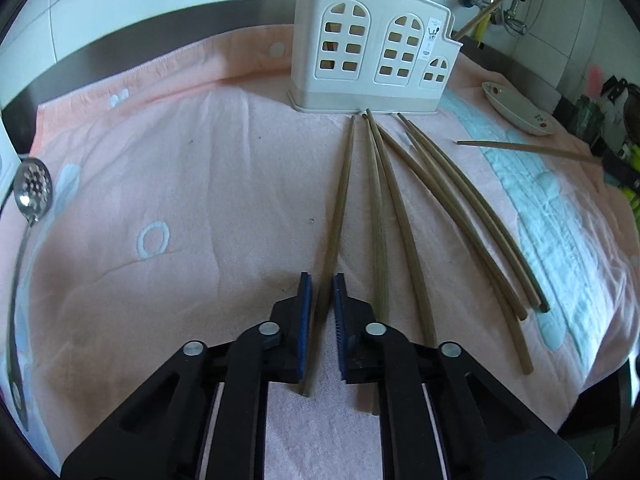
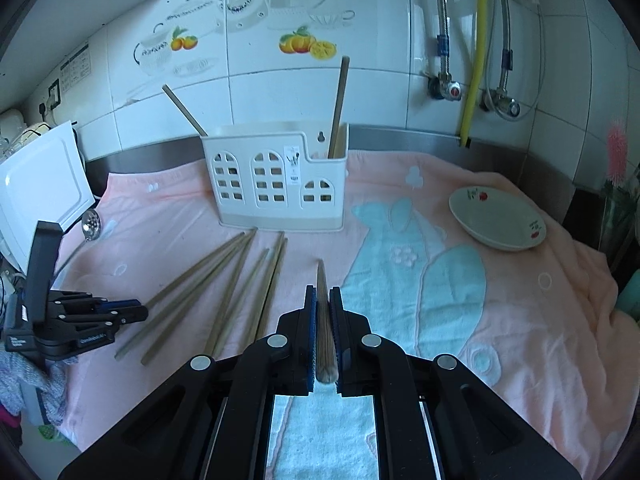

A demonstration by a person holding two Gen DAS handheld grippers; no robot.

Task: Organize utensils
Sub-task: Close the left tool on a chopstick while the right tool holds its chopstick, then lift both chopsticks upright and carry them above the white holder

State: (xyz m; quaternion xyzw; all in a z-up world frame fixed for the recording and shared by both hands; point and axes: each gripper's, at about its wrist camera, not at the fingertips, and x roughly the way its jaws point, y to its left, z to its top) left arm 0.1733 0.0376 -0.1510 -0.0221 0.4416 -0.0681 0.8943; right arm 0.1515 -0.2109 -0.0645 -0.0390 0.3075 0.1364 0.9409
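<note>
Two chopsticks stand in the utensil holder (image 2: pixel 276 184); five lie near it. Right gripper (image 2: pixel 323 312) clamps one chopstick (image 2: pixel 322 320); left gripper (image 1: pixel 320 320) seemingly pinches the leftmost chopstick (image 1: pixel 340 200).

The right hand-held gripper (image 2: pixel 323 300) is clamped on a chopstick (image 2: pixel 322 320), which runs forward between its blue pads (image 2: pixel 311 336) with its tip above the towel (image 2: pixel 520 320). Loose chopsticks (image 2: pixel 224 280) lie fanned on the towel to the left, pointing towards the white holder (image 2: pixel 276 184), where two more sticks (image 2: pixel 339 108) stand. A bowl (image 2: pixel 496 216) sits to the right. The left hand-held gripper (image 2: pixel 132 312) is low at the left edge, at the ends of the loose chopsticks. A slotted spoon (image 2: pixel 91 222) lies beyond it.
</note>
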